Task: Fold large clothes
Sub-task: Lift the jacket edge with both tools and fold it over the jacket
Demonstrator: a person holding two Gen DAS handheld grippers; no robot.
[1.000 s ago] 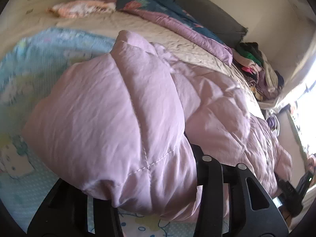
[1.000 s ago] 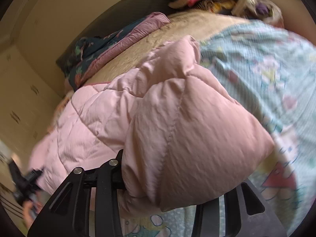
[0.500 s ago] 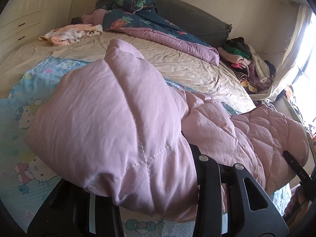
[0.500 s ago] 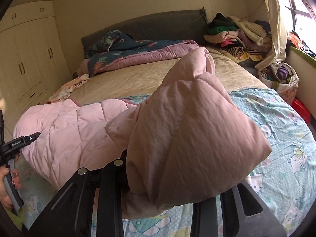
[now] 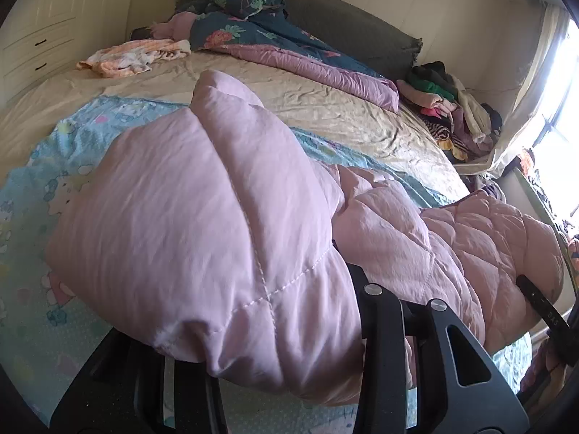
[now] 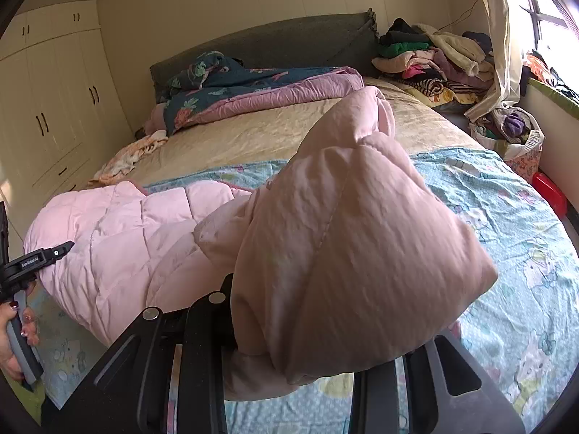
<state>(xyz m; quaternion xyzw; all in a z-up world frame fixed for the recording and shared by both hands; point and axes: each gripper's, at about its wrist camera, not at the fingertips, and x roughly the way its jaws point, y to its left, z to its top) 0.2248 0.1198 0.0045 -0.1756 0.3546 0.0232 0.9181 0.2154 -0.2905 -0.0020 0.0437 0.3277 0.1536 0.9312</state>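
Left wrist view: left gripper [image 5: 275, 329] clamped on one end of the pink quilted jacket [image 5: 202, 238], which bulges ahead over the blue cartoon sheet [image 5: 32, 195]. Right wrist view: right gripper [image 6: 300, 354] clamped on the jacket's other end [image 6: 354, 260], held just ahead above the sheet.

Ahead of you the beige sheet [image 6: 275, 133] lies open across mid-bed. The rolled floral quilt [image 6: 253, 90] blocks the headboard end, a clothes pile [image 6: 430, 58] crowds the window corner, and a peach cloth [image 5: 130, 58] sits by the wardrobe side.
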